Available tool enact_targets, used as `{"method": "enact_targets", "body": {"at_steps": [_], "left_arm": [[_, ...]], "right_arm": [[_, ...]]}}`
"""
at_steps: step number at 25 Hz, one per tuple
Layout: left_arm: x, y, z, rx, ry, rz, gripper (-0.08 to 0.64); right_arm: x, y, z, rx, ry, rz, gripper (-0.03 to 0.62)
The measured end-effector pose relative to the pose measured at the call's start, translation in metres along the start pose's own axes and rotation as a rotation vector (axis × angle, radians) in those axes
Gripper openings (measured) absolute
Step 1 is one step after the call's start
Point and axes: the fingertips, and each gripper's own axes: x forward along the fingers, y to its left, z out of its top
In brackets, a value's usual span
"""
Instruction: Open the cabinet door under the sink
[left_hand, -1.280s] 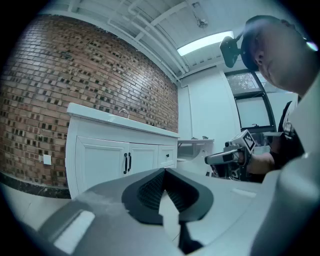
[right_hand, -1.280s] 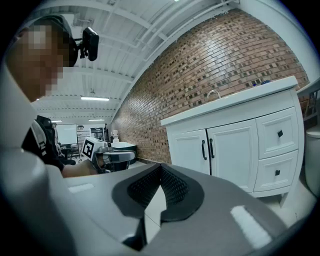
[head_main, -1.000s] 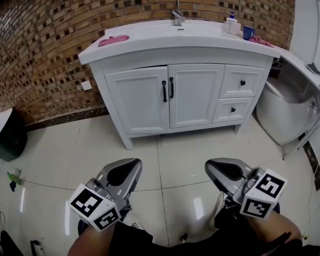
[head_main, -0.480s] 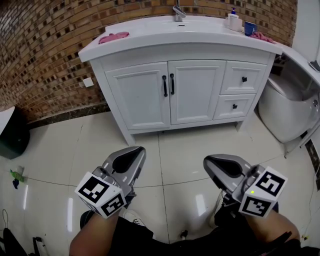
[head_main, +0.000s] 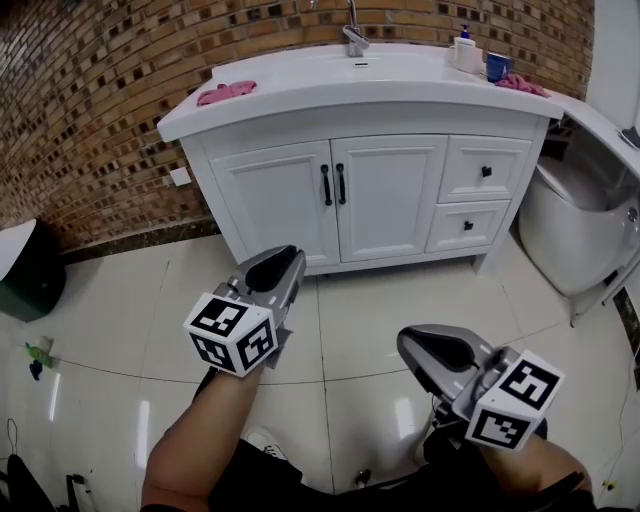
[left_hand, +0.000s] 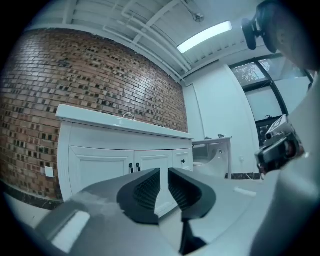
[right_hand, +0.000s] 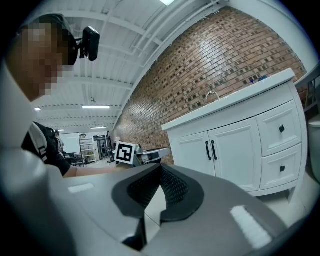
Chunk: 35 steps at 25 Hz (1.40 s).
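Note:
The white vanity cabinet (head_main: 388, 190) stands against the brick wall with both doors closed. Two black handles (head_main: 325, 185) sit side by side at the doors' meeting edge, also seen in the left gripper view (left_hand: 131, 166) and the right gripper view (right_hand: 208, 143). My left gripper (head_main: 290, 255) is raised over the floor and points at the doors from some way off. Its jaws (left_hand: 164, 172) stand a narrow slit apart with nothing between them. My right gripper (head_main: 405, 345) hangs lower and nearer to me, and its jaws (right_hand: 161, 166) are shut and empty.
Two drawers (head_main: 483, 170) with black knobs fill the cabinet's right side. A white toilet (head_main: 570, 225) stands to the right and a dark bin (head_main: 25, 270) at the far left. On the countertop lie a pink cloth (head_main: 225, 92), a bottle (head_main: 462, 48) and a blue cup (head_main: 497, 64).
My left gripper has risen and moved forward toward the cabinet doors. The right gripper has stayed low and dropped back slightly.

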Motion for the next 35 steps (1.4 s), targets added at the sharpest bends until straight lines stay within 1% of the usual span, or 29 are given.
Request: {"method": "enact_targets", "body": {"at_steps": [3,7,11,15,19,25,32,35], "left_arm": [[0.030,0.016,-0.002,0.011,0.006,0.027,0.072],[0.060,0.034,-0.011,0.004,0.037,0.045,0.081],[0.082,0.051,-0.013,0.015,0.041,0.062,0.087],[0.109,0.067,-0.021,0.043,0.053,0.072,0.096],[0.133,0.079,-0.029,0.073,0.071,0.079,0.103],[0.164,0.101,-0.040,0.041,0.091,0.105,0.103],[0.195,0.128,-0.050,0.038,0.112,0.142,0.103],[0.208,0.136,-0.053,0.040,0.121,0.150,0.103]], "right_arm": [[-0.002,-0.003,0.007,0.006,-0.018,0.001,0.008],[-0.006,-0.011,0.010,0.020,-0.020,-0.009,0.008],[-0.009,-0.021,0.014,0.034,-0.030,-0.017,0.008],[-0.011,-0.030,0.013,0.044,-0.029,-0.028,0.008],[-0.010,-0.044,0.005,0.055,0.000,-0.054,0.008],[-0.007,-0.071,0.000,0.066,0.026,-0.086,0.008],[-0.002,-0.098,0.005,0.076,0.032,-0.098,0.008],[-0.001,-0.105,0.006,0.084,0.035,-0.090,0.008]]}}
